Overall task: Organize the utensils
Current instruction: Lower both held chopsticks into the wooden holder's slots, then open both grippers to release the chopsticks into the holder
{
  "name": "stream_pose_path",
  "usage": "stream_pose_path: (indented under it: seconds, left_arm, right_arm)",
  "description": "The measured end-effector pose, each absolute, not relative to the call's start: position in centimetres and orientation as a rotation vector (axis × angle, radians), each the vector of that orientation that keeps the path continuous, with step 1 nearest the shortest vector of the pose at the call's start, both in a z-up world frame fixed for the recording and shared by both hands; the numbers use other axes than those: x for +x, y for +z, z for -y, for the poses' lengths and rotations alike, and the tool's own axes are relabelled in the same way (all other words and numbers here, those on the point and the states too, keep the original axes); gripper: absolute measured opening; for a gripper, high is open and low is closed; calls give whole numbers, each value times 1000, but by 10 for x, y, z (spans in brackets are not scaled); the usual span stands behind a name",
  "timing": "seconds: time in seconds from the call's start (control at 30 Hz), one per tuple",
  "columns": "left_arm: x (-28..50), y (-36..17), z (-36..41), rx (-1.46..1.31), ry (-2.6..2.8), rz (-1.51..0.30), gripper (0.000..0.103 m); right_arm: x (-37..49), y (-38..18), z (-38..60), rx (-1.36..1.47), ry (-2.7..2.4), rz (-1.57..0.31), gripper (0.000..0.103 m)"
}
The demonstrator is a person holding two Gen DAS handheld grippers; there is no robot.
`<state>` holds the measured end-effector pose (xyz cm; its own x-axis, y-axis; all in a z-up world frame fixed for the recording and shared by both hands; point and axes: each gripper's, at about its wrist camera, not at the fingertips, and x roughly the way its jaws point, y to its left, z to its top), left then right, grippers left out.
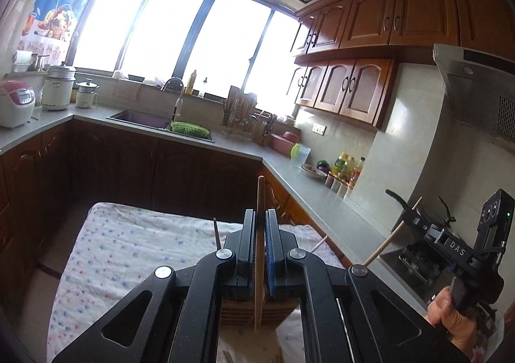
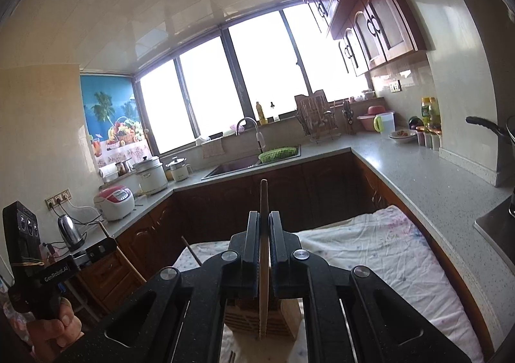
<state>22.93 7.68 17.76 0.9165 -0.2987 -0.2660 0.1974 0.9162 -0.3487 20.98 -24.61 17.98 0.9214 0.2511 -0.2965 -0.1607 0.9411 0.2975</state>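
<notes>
My left gripper point(image 1: 260, 215) is shut on a wooden chopstick point(image 1: 260, 195) that stands upright between its fingers, its lower end over a wooden slotted utensil holder point(image 1: 238, 311) on the cloth-covered table point(image 1: 128, 250). My right gripper point(image 2: 264, 216) is shut on another wooden chopstick point(image 2: 264, 195), also upright, above the same holder point(image 2: 248, 318). The right gripper shows in the left wrist view point(image 1: 415, 218) at the right, with its chopstick point(image 1: 386, 244) slanting. One more stick point(image 1: 217, 232) pokes up by the left fingers.
A floral cloth covers the table point(image 2: 386, 250). Grey L-shaped countertop point(image 1: 305, 176) runs behind and right, with sink point(image 1: 145, 118), green basket point(image 1: 188, 129), dish rack point(image 1: 238, 115), bottles point(image 1: 344, 166), rice cooker point(image 1: 14, 102). A pan handle point(image 2: 482, 125) juts at the right.
</notes>
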Motion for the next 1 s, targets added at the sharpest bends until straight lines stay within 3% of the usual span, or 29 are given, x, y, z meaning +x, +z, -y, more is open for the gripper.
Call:
stream_pose_path:
  seconds: [0.2,0.6,1.0]
  left_arm:
    - [272,157,-79,-345,-205,-320,4]
    - [330,88,-57,-356,-184,-423,4]
    - [347,85,-58,-335,-185,-448,4]
  right_arm:
    - [247,175,245,289,188,-316,5]
    - [282,108,237,290,155,-392,5]
    - [295,75,231,272,170,-499,6]
